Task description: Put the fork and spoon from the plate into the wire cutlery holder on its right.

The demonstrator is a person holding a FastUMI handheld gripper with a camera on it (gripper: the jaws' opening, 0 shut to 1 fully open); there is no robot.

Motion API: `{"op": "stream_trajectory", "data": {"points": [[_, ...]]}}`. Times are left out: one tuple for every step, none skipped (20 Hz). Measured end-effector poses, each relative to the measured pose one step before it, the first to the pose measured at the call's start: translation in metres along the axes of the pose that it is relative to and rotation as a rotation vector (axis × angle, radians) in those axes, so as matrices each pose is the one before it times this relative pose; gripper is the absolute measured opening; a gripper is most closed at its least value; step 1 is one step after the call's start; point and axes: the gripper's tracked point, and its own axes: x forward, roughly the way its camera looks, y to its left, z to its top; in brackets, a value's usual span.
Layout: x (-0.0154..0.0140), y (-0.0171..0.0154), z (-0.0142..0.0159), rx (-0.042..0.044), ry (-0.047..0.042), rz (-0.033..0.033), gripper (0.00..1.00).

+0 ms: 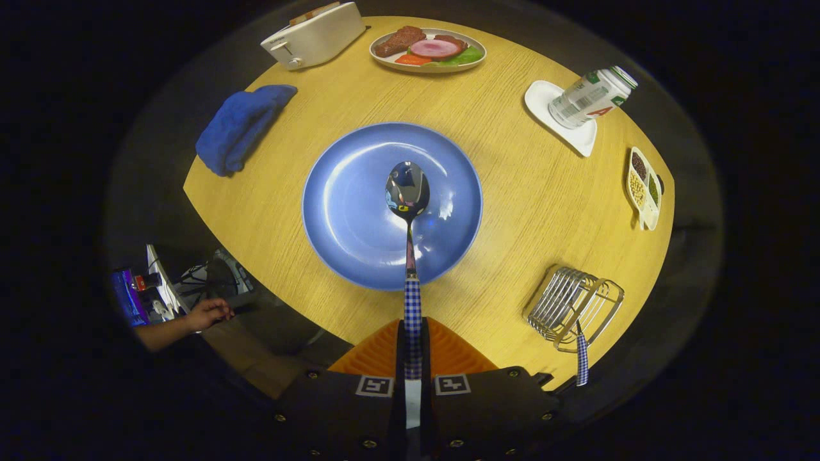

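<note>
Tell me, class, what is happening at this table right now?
The hand-held gripper is shut on the checked handle of a spoon, holding it over the blue plate. In the wire cutlery holder to the right, another checked handle already hangs, presumably the fork's. The spoon has yet to go in.

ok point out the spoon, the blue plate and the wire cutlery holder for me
spoon (407, 187): gripper view, on its bowl, held up over the plate.
blue plate (346, 192): gripper view, on its bare surface beside the spoon's bowl.
wire cutlery holder (564, 301): gripper view, on its wire ribs, right of the plate.
</note>
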Motion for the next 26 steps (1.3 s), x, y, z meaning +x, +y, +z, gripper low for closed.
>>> {"op": "stream_trajectory", "data": {"points": [[-0.00331,-0.00627,-0.00572,0.00500,0.00549,-0.00440,0.09],[-0.00233,-0.00594,-0.00727,0.00898,0.00656,-0.00461,0.09],[-0.00219,-0.00644,-0.00650,0.01160,0.00581,-0.00346,0.09],[-0.00257,-0.00574,-0.00795,0.01562,0.00559,-0.00035,0.09],[-0.00340,-0.00657,-0.00819,0.01255,0.00981,0.00094,0.09],[-0.00312,-0.00592,-0.00722,0.00969,0.00551,-0.00162,0.09],[-0.00399,-0.00792,-0.00487,0.00571,-0.00394,-0.01251,0.09],[-0.00311,-0.00844,-0.00269,0.00819,-0.00983,-0.01620,0.09],[-0.00288,-0.00657,-0.00485,0.01279,0.00235,-0.00514,0.09],[-0.00235,-0.00454,-0.00499,0.01652,0.00151,0.00139,0.09],[-0.00342,-0.00526,-0.00439,0.01816,0.00173,0.00014,0.09],[-0.00257,-0.00612,-0.00445,0.01214,0.00288,-0.00067,0.09],[-0.00352,-0.00682,-0.00362,0.00902,0.00194,-0.00483,0.09],[-0.00218,-0.00732,-0.00457,0.01116,0.00063,-0.00741,0.09],[-0.00237,-0.00715,-0.00321,0.01654,-0.00078,-0.00434,0.09],[-0.00078,-0.00605,-0.00309,0.01601,0.00171,0.00009,0.09],[-0.00214,-0.00458,-0.00355,0.01598,0.00312,0.00197,0.09],[-0.00133,-0.00517,-0.00276,0.01721,0.00024,0.00552,0.09],[-0.00240,-0.00472,-0.00234,0.01249,0.00310,0.00505,0.09],[-0.00205,-0.00556,-0.00274,0.00701,0.00124,-0.00140,0.09],[-0.00222,-0.00666,-0.00123,0.00790,0.00260,-0.00415,0.09],[-0.00006,-0.00593,-0.00106,0.01297,0.00347,-0.00108,0.09],[-0.00035,-0.00645,-0.00187,0.01725,0.01084,0.00192,0.09],[0.00171,-0.00522,-0.00165,0.02017,0.01292,0.00014,0.09],[0.00197,-0.00538,0.00094,0.01736,0.01315,0.00255,0.09],[0.00468,-0.00365,0.00199,0.01807,0.01200,0.00719,0.09]]}}
